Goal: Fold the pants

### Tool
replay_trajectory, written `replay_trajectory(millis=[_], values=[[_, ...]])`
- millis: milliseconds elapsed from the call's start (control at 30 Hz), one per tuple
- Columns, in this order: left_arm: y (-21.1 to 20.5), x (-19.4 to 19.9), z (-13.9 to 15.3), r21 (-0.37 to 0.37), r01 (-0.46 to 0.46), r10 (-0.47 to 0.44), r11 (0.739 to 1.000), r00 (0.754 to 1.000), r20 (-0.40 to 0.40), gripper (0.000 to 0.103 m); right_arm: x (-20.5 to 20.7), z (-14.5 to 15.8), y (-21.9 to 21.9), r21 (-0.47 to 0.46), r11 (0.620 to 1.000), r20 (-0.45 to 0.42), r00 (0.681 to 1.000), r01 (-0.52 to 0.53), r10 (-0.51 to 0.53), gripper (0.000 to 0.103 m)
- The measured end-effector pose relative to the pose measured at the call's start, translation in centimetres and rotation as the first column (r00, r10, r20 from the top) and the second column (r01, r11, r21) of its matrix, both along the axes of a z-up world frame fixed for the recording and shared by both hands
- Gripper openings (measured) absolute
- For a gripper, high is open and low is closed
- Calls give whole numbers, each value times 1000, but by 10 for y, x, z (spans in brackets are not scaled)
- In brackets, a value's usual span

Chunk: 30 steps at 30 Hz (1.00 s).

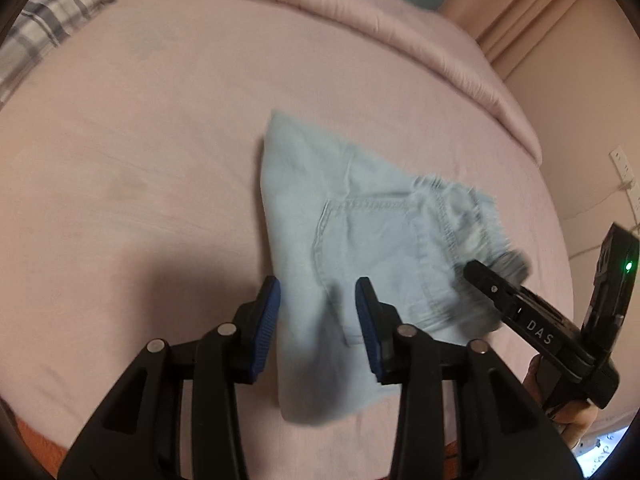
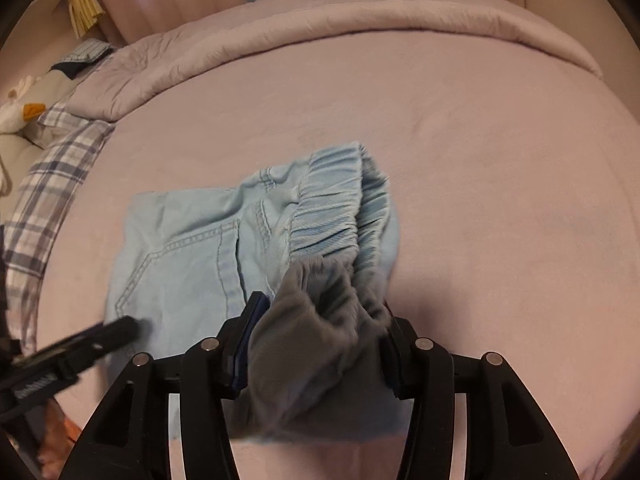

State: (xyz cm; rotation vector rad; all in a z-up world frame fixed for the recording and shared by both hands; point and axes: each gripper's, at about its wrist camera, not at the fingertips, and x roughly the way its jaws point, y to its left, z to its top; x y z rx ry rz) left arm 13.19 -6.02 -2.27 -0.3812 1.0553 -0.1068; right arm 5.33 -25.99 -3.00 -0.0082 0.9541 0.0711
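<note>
Light blue denim pants (image 1: 360, 240) lie partly folded on the pink bed, back pocket up. My left gripper (image 1: 318, 320) is open, its blue pads either side of the near fold of the pants, just above the cloth. My right gripper (image 2: 320, 344) is shut on the elastic waistband (image 2: 336, 208) end of the pants, lifting that bunched part off the bed. In the left wrist view the right gripper (image 1: 496, 280) comes in from the right at the waistband. In the right wrist view the left gripper (image 2: 120, 328) shows at the lower left over the pocket.
The pink bed sheet (image 1: 160, 160) spreads around the pants. A rolled pink duvet (image 1: 360, 12) lies along the far edge. A plaid pillow (image 2: 44, 200) and a plush toy (image 2: 20, 112) sit at the left. A wall with an outlet (image 1: 624, 164) is at the right.
</note>
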Motion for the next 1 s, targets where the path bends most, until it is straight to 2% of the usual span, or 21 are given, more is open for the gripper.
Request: replay_trajectory(millis=[33, 67, 100, 133, 167, 200, 300, 433, 567, 667, 800, 1000], values=[[2, -5, 8, -2, -9, 9, 1000, 1000, 23, 44, -3, 5, -1, -11, 1000, 13, 1000, 8, -8, 51], [3, -10, 17, 0, -19, 19, 1000, 999, 46, 53, -11, 15, -2, -26, 999, 44, 999, 18, -17, 52], [3, -14, 26, 6, -27, 27, 1000, 997, 68, 66, -16, 22, -2, -31, 999, 72, 997, 20, -18, 55], [2, -17, 33, 19, -31, 29, 999, 996, 89, 73, -23, 30, -3, -34, 999, 104, 994, 19, -16, 58], [1, -21, 42, 38, -32, 28, 999, 993, 115, 82, -31, 40, -4, -31, 999, 135, 991, 16, -12, 67], [-1, -27, 50, 61, -35, 25, 998, 989, 148, 85, -40, 50, -4, -25, 1000, 166, 986, 11, -7, 72], [1, -43, 64, 114, -51, 26, 992, 976, 214, 89, -59, 74, -2, -15, 1000, 227, 974, 3, 0, 75], [2, -56, 71, 123, -57, 22, 991, 963, 267, 94, -80, 91, 2, 0, 1000, 290, 957, -12, 11, 80], [-2, -63, 65, 205, -79, 22, 976, 964, 264, 95, -90, 94, 8, 1, 1000, 323, 946, -12, 11, 81], [-3, -69, 63, 208, -53, -3, 977, 966, 258, 96, -86, 89, 12, 4, 1000, 325, 946, -16, 14, 81], [-9, -73, 63, 246, -17, -46, 969, 967, 249, 97, -81, 78, 14, 42, 999, 264, 965, -24, 13, 81], [-14, -80, 66, 261, -1, -68, 965, 964, 257, 98, -85, 73, 17, 22, 999, 252, 967, -32, 26, 81]])
